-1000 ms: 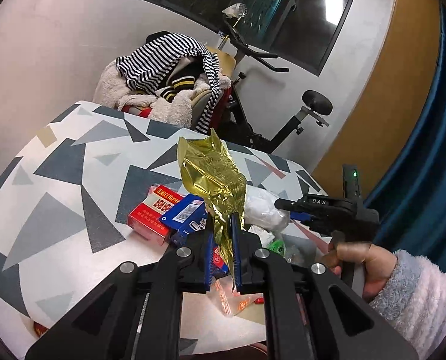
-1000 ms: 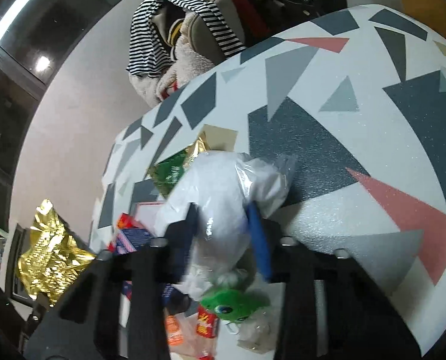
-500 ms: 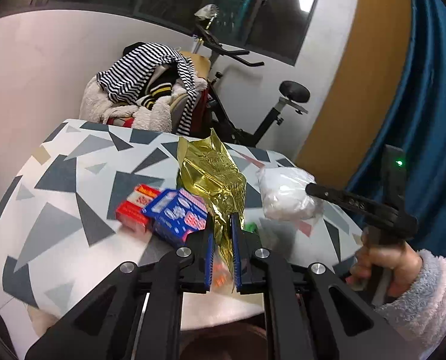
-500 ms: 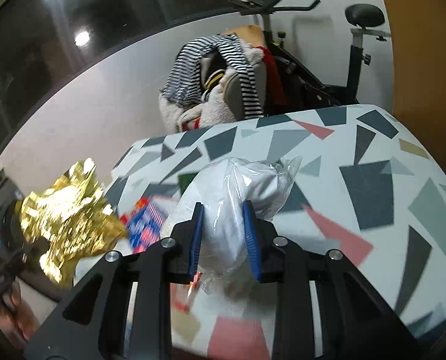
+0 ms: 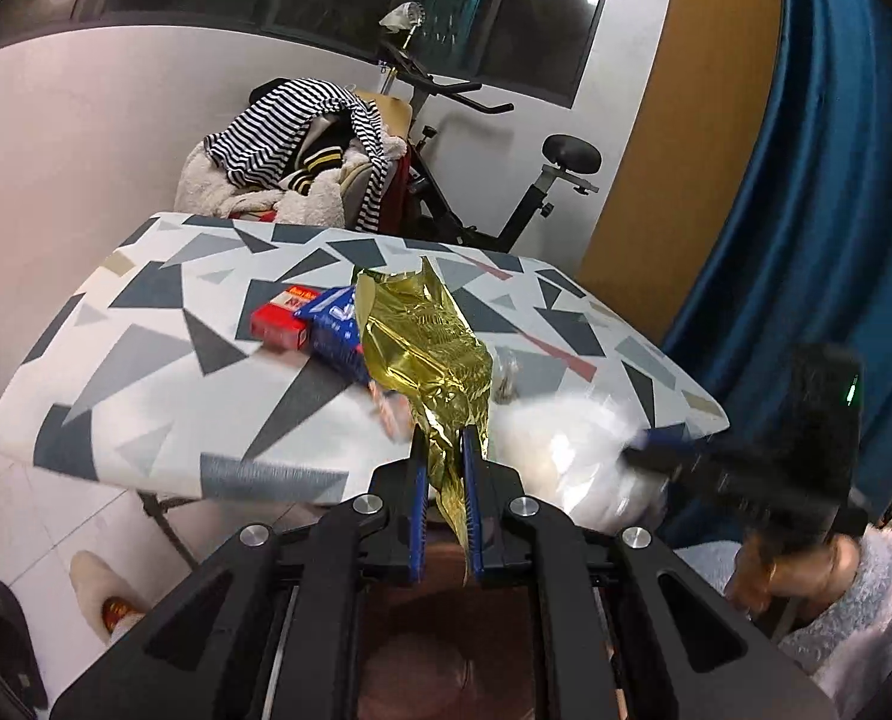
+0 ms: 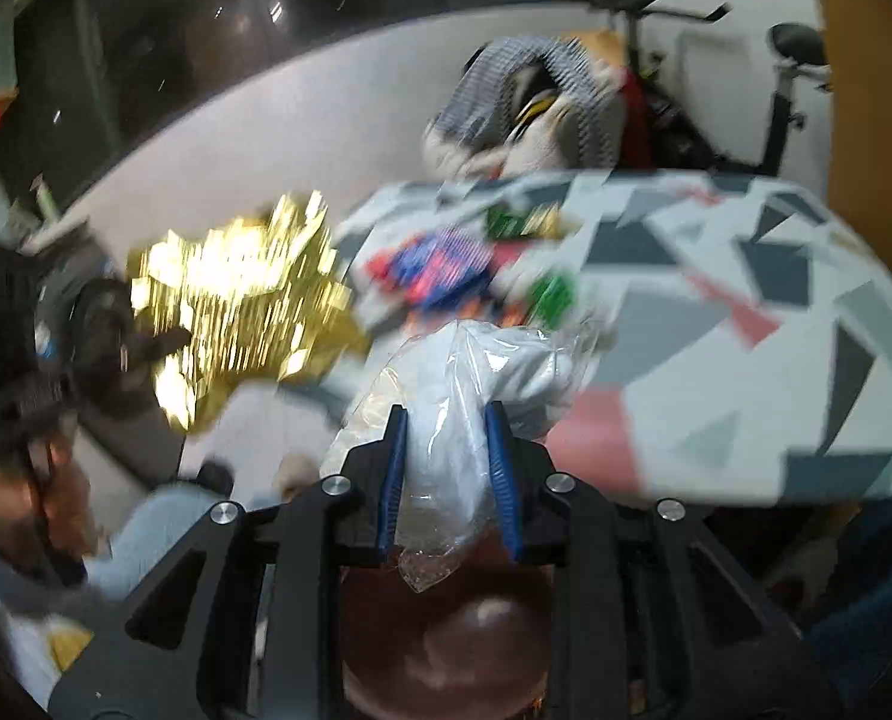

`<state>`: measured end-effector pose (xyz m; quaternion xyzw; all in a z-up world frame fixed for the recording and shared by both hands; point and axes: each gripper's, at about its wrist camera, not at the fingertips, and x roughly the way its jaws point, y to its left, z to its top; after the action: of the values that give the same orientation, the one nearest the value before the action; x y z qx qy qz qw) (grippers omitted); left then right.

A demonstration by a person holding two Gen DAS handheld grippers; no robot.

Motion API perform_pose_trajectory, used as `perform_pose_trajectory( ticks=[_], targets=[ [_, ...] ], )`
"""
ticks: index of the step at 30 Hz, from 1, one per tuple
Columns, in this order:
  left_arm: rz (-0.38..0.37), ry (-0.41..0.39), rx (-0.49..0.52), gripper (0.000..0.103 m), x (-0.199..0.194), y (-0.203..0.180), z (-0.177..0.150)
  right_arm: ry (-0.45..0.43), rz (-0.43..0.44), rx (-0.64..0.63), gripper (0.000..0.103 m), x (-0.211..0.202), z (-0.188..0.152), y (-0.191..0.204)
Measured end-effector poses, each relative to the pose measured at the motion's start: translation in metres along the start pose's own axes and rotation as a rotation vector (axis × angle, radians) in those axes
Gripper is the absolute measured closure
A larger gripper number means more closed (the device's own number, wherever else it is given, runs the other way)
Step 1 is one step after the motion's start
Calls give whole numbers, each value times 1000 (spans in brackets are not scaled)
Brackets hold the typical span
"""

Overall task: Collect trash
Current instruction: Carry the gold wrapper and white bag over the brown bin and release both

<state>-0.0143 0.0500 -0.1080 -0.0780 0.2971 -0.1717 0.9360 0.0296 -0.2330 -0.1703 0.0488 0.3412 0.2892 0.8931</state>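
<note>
Trash is in both grippers, off the table's [image 5: 146, 420] near edge: the left gripper [image 5: 446, 504] pinches a gold wrapper [image 5: 428, 354] standing upright, the right gripper [image 6: 446, 468] clamps a white bag [image 6: 475, 378], both over a brown bin [image 6: 446, 630] directly below.

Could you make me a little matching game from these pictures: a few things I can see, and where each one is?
Things:
1. gold foil wrapper
2. clear plastic bag
3. red box
4. striped shirt

Places:
A. lying on the table
B. draped on the chair behind the table
C. pinched in the left gripper
D. clamped in the right gripper

Pairs: 1-C, 2-D, 3-A, 4-B
</note>
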Motion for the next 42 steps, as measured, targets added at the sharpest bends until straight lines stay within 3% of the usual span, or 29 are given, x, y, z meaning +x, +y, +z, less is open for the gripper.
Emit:
perform_pose_trajectory(
  ticks=[4, 9, 20, 22, 27, 32, 36, 42],
  targets=[
    [6, 11, 36, 92, -5, -6, -11, 119, 30, -28, 74, 33, -36, 18],
    [6, 36, 43, 92, 2, -4, -26, 275, 12, 52, 74, 90, -74, 7],
    [3, 108, 29, 92, 28, 7, -49, 371, -58, 170, 67, 117, -88, -22],
    [1, 116, 25, 92, 31, 8, -52, 360, -68, 186, 66, 115, -87, -26],
    [-4, 140, 43, 92, 37, 5, -60, 312, -91, 199, 46, 106, -83, -33],
    [-19, 173, 56, 92, 43, 2, -69, 156, -136, 154, 12, 72, -67, -27],
    [-22, 228, 64, 92, 57, 0, -77, 59, -219, 128, 6, 48, -58, -27],
    [-17, 330, 85, 92, 81, -2, -88, 14, -274, 153, 6, 38, -53, -35]
  ],
)
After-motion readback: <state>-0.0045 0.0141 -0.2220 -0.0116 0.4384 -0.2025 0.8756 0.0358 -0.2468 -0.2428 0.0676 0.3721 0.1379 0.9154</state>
